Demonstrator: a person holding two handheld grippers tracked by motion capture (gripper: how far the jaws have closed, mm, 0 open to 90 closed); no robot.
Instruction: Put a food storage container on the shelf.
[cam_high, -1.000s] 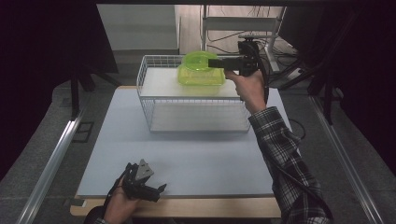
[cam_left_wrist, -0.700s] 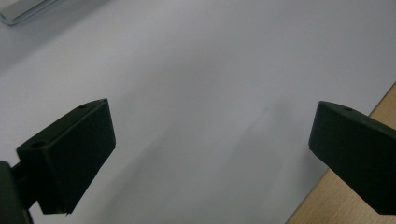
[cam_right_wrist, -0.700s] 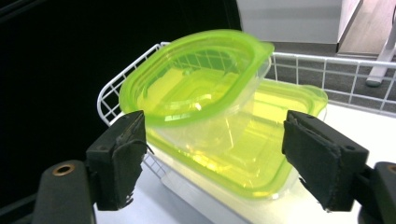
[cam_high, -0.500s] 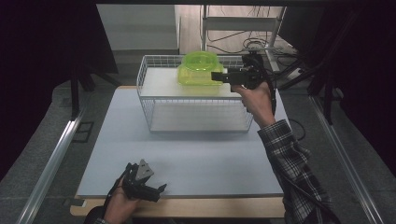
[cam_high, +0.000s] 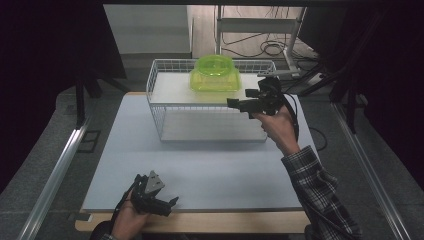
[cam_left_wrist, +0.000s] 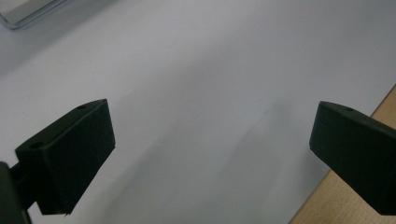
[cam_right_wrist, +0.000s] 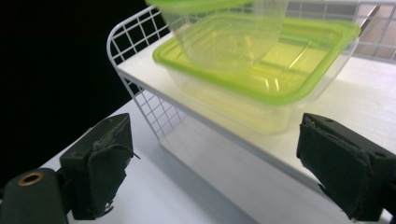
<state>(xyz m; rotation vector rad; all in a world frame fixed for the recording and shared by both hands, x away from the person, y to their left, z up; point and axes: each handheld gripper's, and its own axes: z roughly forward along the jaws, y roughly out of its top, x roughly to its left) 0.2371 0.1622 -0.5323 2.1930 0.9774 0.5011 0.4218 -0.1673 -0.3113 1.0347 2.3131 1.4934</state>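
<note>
A clear tub with a lime-green lid (cam_high: 215, 80) rests on the top shelf of a white wire rack (cam_high: 150, 86), with a smaller green-rimmed tub (cam_right_wrist: 224, 37) stacked on it. My right gripper (cam_high: 233, 103) hovers just right of the rack, jaws pointing left at the tubs. Its jaws have just been opening and now stand open with nothing between them; in the right gripper view (cam_right_wrist: 215, 172) the lower tub (cam_right_wrist: 261, 88) lies a little ahead. My left gripper (cam_high: 170, 205) rests open near the table's front edge, over the bare mat (cam_left_wrist: 210, 154).
The rack stands at the back of a pale mat (cam_high: 210, 170) on a wooden table whose edge (cam_left_wrist: 322, 205) shows beside the left jaws. A metal rail (cam_high: 55, 175) runs along the left. Cables (cam_high: 270, 47) lie behind the rack.
My right gripper has drawn back from the green tubs, moving right and down, and its jaws have widened. The tubs stay on the rack. The left gripper has not moved.
</note>
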